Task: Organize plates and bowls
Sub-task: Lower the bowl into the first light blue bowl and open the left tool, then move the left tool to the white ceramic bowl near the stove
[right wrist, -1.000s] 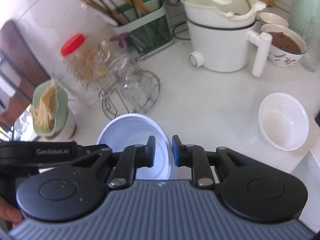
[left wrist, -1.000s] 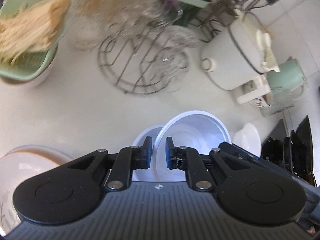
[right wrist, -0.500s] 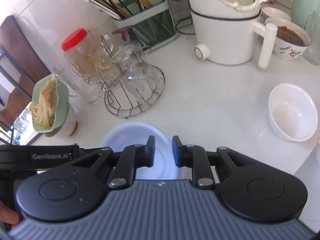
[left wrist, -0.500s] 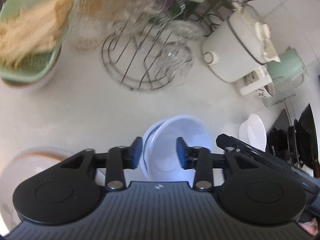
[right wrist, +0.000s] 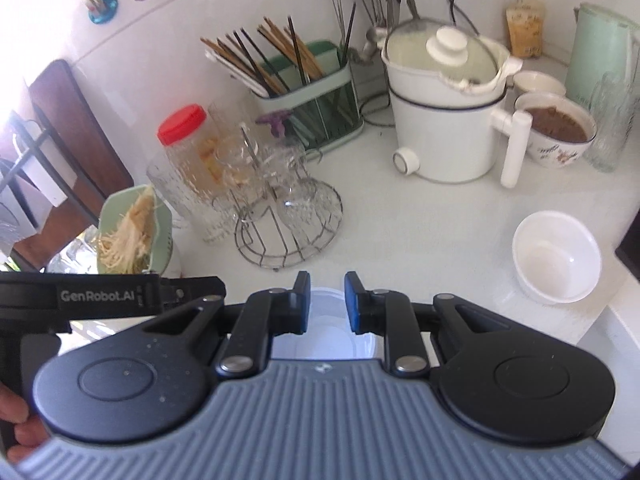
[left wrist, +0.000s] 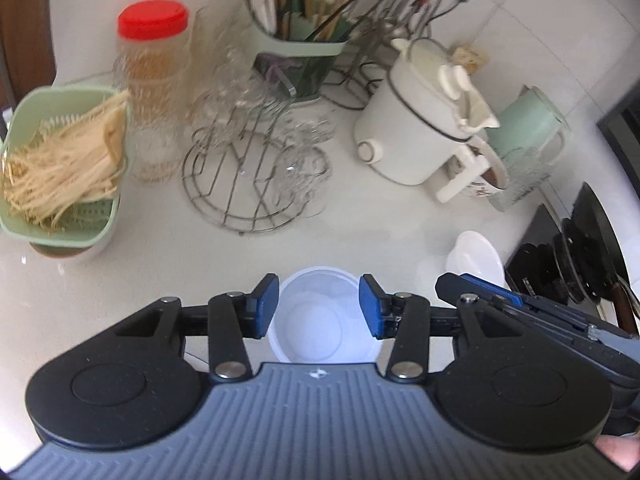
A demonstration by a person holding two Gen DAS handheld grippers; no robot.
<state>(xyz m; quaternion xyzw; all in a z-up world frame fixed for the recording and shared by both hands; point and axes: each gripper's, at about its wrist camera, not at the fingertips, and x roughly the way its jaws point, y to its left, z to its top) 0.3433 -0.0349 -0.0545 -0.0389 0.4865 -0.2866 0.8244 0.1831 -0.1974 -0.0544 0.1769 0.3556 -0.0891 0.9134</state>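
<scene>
Below, pale blue bowl [left wrist: 320,316] seen upright on counter [left wrist: 160,264], nothing inside, framed between wide-spread pads of left tool [left wrist: 319,306], untouched. Right tool [right wrist: 327,302] narrowly parted above same bowl, nothing gripped. White bowl [right wrist: 556,256] set well apart at right, nothing in it. Green basket [left wrist: 60,160] filled with noodles; patterned bowl [right wrist: 558,130] filled with brown contents; chopsticks stood in holder [right wrist: 320,92].

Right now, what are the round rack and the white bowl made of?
The round rack looks like thin bare metal wire: silvery, shiny, see-through between the rods. The white bowl looks like glazed ceramic, smooth and glossy with a bright glint inside, though it could be hard plastic.
</scene>
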